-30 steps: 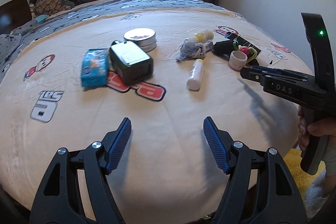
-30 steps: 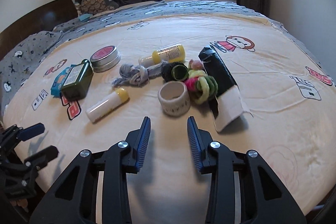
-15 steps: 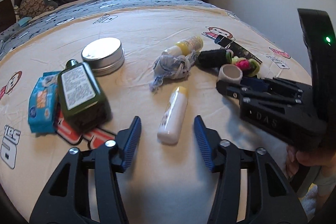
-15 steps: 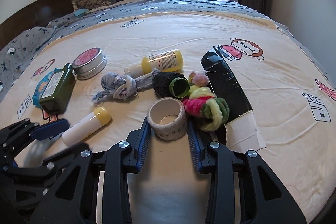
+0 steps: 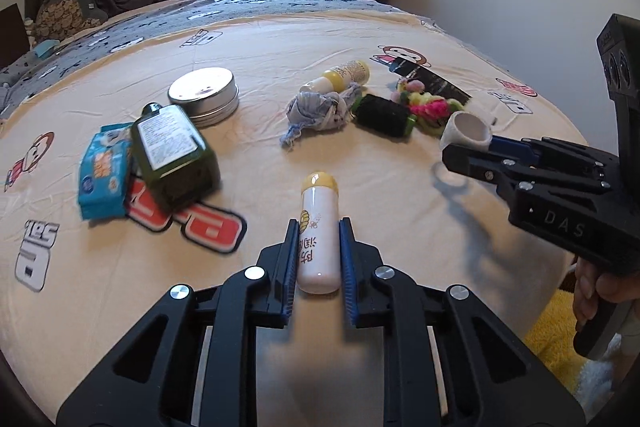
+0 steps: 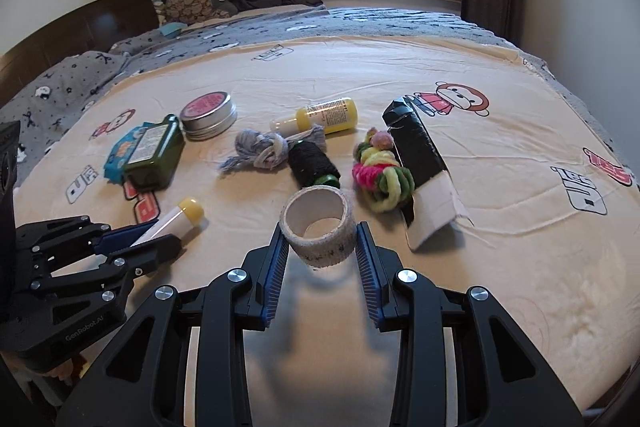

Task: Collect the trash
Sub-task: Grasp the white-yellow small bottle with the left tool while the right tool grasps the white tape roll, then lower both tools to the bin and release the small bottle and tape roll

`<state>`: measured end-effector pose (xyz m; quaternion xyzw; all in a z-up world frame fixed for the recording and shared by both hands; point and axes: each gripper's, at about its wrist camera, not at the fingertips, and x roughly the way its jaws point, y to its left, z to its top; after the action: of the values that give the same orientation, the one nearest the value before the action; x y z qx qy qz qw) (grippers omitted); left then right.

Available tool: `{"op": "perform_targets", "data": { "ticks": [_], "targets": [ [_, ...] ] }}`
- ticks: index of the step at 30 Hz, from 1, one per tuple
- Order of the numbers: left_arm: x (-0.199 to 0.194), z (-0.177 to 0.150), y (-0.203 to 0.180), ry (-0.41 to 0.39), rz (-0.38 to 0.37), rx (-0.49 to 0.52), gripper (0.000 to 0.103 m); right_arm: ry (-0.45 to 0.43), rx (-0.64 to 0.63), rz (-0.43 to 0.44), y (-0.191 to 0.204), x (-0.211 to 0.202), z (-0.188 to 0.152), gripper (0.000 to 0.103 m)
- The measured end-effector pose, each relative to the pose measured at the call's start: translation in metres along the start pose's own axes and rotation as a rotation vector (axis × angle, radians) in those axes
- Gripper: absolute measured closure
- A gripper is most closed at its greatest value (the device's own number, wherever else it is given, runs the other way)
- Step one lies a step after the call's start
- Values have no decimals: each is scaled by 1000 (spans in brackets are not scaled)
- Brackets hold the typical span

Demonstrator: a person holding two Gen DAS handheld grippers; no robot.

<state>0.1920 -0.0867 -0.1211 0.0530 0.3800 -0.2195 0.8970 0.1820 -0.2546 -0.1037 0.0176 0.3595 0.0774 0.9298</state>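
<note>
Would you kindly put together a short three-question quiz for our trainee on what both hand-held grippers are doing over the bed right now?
1. What is clamped in the left hand-held gripper?
2. True or false: the right hand-held gripper grips the black thread spool.
3. Which item lies partly on top of the blue wipes packet? A) round metal tin B) green bottle C) yarn bundle

Key
1. The white tube with the yellow cap; the pads press on both its sides.
2. False: it grips the tape roll, raised off the bed sheet, which shows the roll's shadow.
3. B.
</note>
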Motion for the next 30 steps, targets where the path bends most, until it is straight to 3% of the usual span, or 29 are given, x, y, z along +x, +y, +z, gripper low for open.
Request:
{"op": "perform_targets", "data": {
  "ticks": [10,19,25,30],
  "targets": [
    [-61,-40,-16,-44,-35,-10,85,-34,-30,52,21,-62,-43,68],
    [-108,-85,-35,-56,-46,8,85,-6,-34,64,33,-95,-89,68],
    [-114,-119,-45,-10,-72,8,85,46,-4,56,37,-99,-122,68],
    [-96,-150,-49,77,-91,-1,85,144,27,69,36,-82,-150,68]
  ]
}}
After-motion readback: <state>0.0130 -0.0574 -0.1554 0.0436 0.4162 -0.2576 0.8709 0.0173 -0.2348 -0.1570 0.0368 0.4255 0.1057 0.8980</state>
